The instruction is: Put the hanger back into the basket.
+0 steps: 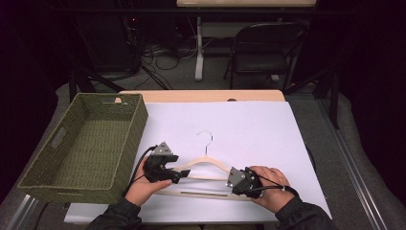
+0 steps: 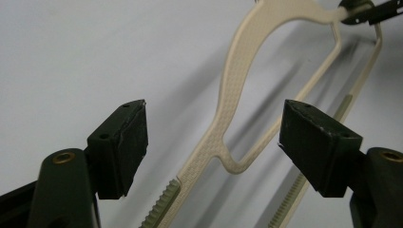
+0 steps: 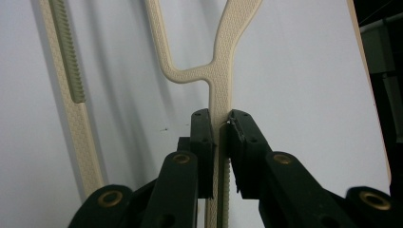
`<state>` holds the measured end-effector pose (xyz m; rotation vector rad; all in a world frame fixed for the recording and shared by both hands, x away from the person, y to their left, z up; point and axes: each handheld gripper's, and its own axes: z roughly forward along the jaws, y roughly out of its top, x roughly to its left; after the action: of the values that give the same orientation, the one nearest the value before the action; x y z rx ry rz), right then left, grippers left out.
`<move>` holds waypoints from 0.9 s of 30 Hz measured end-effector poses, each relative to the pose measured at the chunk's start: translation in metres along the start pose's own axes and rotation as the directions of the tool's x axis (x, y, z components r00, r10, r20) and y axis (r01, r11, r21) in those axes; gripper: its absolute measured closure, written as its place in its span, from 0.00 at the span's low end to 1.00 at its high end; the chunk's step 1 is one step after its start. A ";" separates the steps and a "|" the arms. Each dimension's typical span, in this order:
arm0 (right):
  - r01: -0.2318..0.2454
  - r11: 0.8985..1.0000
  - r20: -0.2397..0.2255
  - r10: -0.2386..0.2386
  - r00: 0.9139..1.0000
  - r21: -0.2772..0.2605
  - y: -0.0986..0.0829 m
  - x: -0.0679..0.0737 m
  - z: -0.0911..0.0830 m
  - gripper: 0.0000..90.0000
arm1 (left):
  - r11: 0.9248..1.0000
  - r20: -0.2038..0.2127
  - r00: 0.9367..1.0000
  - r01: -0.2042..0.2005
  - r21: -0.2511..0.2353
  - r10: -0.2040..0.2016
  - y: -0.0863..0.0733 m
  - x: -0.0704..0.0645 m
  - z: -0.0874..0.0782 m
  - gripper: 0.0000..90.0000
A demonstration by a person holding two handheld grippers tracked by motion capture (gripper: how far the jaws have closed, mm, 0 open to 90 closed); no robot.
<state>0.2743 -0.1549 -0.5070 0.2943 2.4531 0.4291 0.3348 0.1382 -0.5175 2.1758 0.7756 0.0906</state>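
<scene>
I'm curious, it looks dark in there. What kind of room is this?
Probably a lab or recording room, not a home: cables tangle on the floor behind the table, a folding chair stands there, and a hanger lies on white paper.

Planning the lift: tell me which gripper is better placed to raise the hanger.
Right. The right gripper is already clamped on the hanger, while the left gripper is open around its other end, probably not gripping yet.
</scene>
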 end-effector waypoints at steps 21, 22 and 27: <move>0.072 0.997 0.039 -0.072 0.997 -0.003 -0.005 -0.003 0.002 0.89 | 0.995 0.095 0.995 -0.008 0.102 -0.002 -0.003 0.003 0.015 0.50; 0.072 0.997 0.037 -0.072 0.997 -0.004 -0.005 -0.003 0.002 0.89 | 0.995 0.093 0.996 -0.007 0.103 -0.002 -0.003 0.002 0.015 0.50; 0.073 0.997 0.040 -0.072 0.997 0.000 -0.005 -0.003 0.003 0.89 | 0.993 0.098 0.995 -0.020 0.115 0.009 -0.004 0.001 0.015 0.51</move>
<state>0.2777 -0.1596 -0.5098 0.2106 2.4164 0.3898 0.3386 0.1304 -0.5309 2.2770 0.7252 -0.0538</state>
